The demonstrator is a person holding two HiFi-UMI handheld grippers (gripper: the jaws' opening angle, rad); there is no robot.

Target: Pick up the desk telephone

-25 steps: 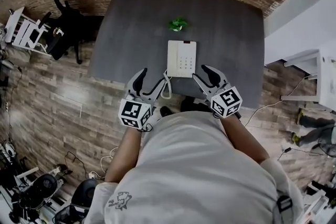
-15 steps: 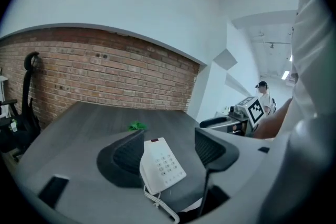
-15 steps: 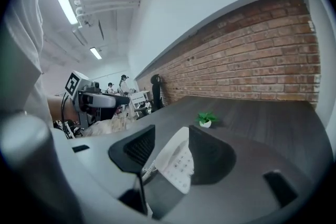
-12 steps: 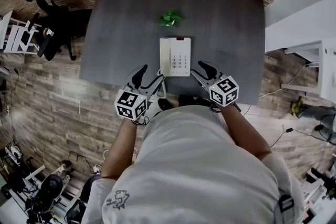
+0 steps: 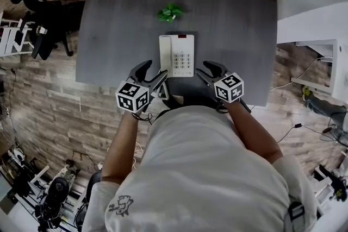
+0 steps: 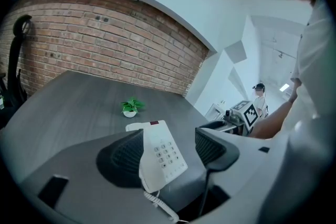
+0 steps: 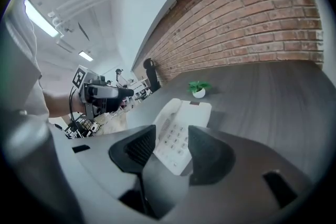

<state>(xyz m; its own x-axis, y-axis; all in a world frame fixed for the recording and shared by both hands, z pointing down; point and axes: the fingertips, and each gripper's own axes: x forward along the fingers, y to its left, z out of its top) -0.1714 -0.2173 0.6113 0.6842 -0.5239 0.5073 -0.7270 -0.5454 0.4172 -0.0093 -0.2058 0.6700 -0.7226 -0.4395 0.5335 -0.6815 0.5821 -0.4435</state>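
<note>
The left tongs (image 5: 152, 74) and right tongs (image 5: 205, 72) have dropped closer to the desk (image 5: 234, 13), both gaping wide and empty, flanking the near end of the desk telephone (image 5: 176, 55), which lies flat and untouched, so the grasp looks imminent.

I'm looking at a dark grey, wood-grained rectangular table (image 5: 234, 13) set against a red brick wall (image 6: 100, 44). Near the table's middle a small green leafy plant in a white pot (image 5: 170, 12) stands upright. Grey-brown wooden plank flooring (image 5: 43, 100) surrounds the table. A black swivel office chair (image 5: 46, 13) sits just off the table's left edge. A white shelf unit (image 5: 326, 62) stands off to the right. Dark cluttered gear (image 5: 54, 193) lies at lower left, too small for me to identify.
</note>
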